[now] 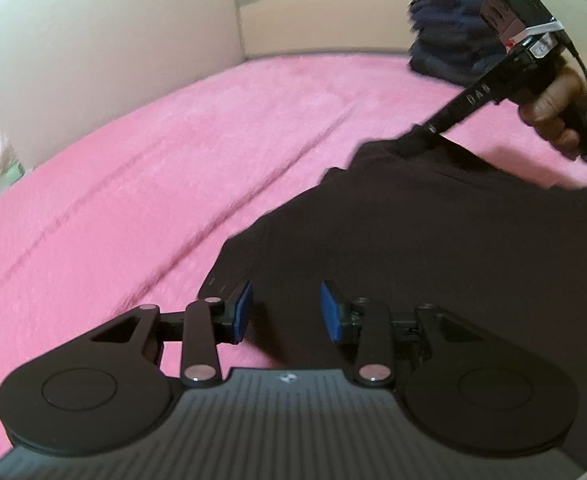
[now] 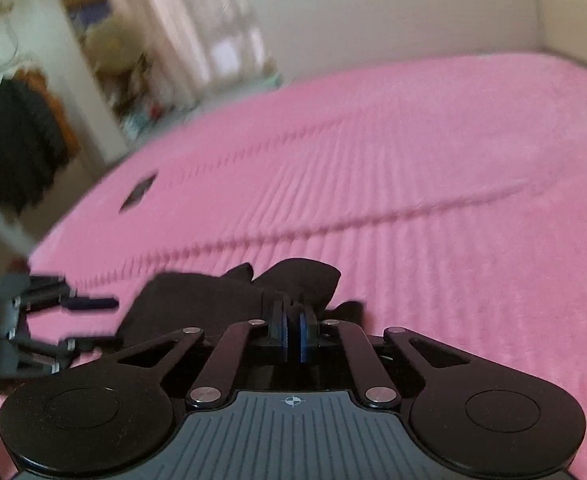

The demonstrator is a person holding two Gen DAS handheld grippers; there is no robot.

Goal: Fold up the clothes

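A dark brown garment (image 1: 433,240) lies on the pink bed cover (image 1: 153,168). My left gripper (image 1: 286,312) is open, its blue pads (image 1: 242,312) apart over the garment's near edge, nothing held. My right gripper (image 2: 292,338) is shut on a bunched fold of the garment (image 2: 213,296), which rises ahead of its pads. In the left wrist view the right gripper (image 1: 425,130) pinches the garment's far edge, held by a hand (image 1: 549,116). In the right wrist view the left gripper (image 2: 89,322) shows open at the left edge.
A dark blue pile of clothes (image 1: 445,40) sits at the far side of the bed by the headboard (image 1: 333,20). A small dark flat object (image 2: 138,194) lies on the bed cover (image 2: 413,160). Dark clothes hang on a rack (image 2: 13,140) beyond the bed.
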